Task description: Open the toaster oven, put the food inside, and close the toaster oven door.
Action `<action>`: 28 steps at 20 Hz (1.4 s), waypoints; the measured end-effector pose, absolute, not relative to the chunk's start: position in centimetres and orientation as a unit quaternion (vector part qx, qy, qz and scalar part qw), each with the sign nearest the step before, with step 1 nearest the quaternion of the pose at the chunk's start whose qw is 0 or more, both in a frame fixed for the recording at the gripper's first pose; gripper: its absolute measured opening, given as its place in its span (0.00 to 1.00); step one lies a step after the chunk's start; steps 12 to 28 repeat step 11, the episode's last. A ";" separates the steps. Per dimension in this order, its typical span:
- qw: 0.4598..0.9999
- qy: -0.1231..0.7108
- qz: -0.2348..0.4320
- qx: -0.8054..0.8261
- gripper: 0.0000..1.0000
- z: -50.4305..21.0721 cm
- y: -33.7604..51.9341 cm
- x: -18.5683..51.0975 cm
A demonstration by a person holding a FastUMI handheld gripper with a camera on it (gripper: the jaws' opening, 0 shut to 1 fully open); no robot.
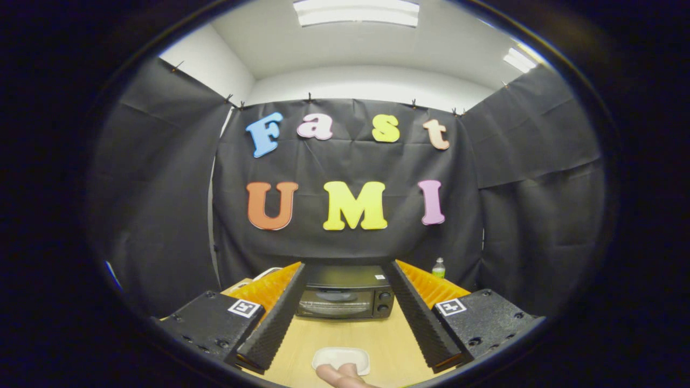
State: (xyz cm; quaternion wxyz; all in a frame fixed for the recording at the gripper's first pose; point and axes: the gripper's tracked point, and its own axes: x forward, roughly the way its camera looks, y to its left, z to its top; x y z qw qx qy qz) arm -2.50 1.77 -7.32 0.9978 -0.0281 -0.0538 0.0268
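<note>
While jaws gape, one toaster oven (pixel 345 295), one dish (pixel 340 358), perhaps one sausage (pixel 339 376).

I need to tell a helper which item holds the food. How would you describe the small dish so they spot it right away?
Start at the black toaster oven at the far end of the wooden table. Come back toward the open claw: the dish lies between its fingers, nearer than the oven. It is the only white, shallow, rounded tray, with something pinkish at its near edge.

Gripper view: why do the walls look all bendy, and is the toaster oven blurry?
In the gripper view the fisheye lens curves the walls; ceiling lights glare bright white; the toaster oven, beyond the open fingers, looks small but fairly sharp, its door closed.
</note>
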 end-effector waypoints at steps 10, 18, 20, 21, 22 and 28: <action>0.998 -0.056 0.028 -0.026 1.00 -7.9 1.3 -2.6; 0.998 -0.052 0.029 -0.025 1.00 -8.1 1.1 -2.5; 0.998 -0.052 0.029 -0.025 1.00 -8.1 1.1 -2.5; 0.998 -0.052 0.029 -0.025 1.00 -8.1 1.1 -2.5; 0.998 -0.052 0.029 -0.025 1.00 -8.1 1.1 -2.5; 0.998 -0.052 0.029 -0.025 1.00 -8.1 1.1 -2.5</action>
